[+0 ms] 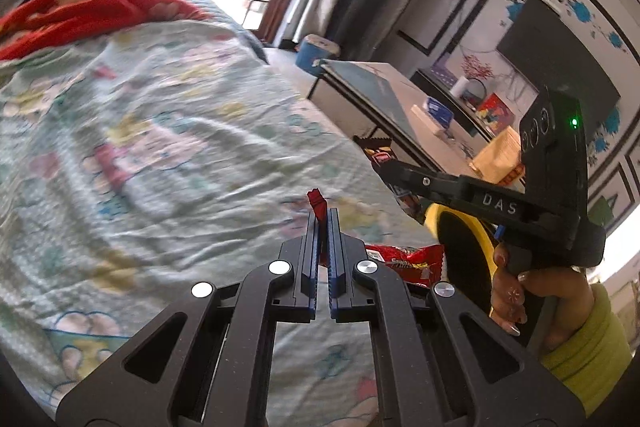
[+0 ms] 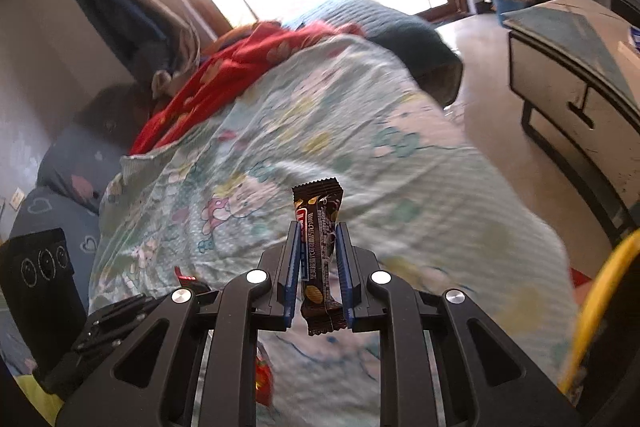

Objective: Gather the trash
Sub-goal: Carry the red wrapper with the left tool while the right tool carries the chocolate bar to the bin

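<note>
My left gripper is shut on a red snack packet. A red corner pokes up between the pads and the rest hangs to the right below the fingers. My right gripper is shut on a dark brown chocolate bar wrapper, which stands upright between the blue pads. In the left wrist view the right gripper shows at the right in a person's hand, with the brown wrapper at its tip. A black bin with a yellow rim lies just below it.
Both grippers hover over a bed with a pastel cartoon-print cover and a red blanket at its far end. A white cabinet stands across the floor beside the bed. A blue tub sits near the window. The bin's yellow rim shows at the right.
</note>
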A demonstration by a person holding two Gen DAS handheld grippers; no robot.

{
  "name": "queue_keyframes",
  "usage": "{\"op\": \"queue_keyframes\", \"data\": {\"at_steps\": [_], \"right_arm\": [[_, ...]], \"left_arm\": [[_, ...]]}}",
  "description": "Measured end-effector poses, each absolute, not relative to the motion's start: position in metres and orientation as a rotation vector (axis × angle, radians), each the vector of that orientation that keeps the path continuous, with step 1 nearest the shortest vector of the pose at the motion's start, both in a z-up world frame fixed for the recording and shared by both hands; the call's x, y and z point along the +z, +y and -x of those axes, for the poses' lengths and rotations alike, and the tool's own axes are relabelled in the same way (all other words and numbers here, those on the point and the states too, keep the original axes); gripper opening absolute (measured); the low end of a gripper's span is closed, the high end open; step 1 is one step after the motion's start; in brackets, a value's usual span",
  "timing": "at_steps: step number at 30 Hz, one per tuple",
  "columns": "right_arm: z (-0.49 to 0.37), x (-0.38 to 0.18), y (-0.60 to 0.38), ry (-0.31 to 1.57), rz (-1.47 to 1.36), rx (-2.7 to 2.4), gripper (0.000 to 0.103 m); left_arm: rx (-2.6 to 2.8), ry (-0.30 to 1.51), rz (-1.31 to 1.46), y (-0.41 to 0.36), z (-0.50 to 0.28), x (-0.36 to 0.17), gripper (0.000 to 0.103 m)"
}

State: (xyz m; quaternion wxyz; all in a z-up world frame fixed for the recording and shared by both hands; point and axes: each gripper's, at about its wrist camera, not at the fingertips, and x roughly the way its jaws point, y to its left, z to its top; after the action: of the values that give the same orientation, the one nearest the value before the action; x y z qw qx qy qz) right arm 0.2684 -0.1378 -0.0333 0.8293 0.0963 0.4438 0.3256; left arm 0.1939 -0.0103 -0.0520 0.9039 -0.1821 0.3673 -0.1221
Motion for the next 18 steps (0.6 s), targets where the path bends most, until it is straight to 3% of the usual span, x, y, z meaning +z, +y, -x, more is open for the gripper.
{"op": "queue_keyframes", "data": {"at_steps": [18], "right_arm": [[-0.225, -0.02, -0.294, 0.817, -0.342, 0.454, 0.017]], "left_arm": [[-0.42, 0.751, 0.191, -0.127, -0.212, -0.039, 0.001]]}}
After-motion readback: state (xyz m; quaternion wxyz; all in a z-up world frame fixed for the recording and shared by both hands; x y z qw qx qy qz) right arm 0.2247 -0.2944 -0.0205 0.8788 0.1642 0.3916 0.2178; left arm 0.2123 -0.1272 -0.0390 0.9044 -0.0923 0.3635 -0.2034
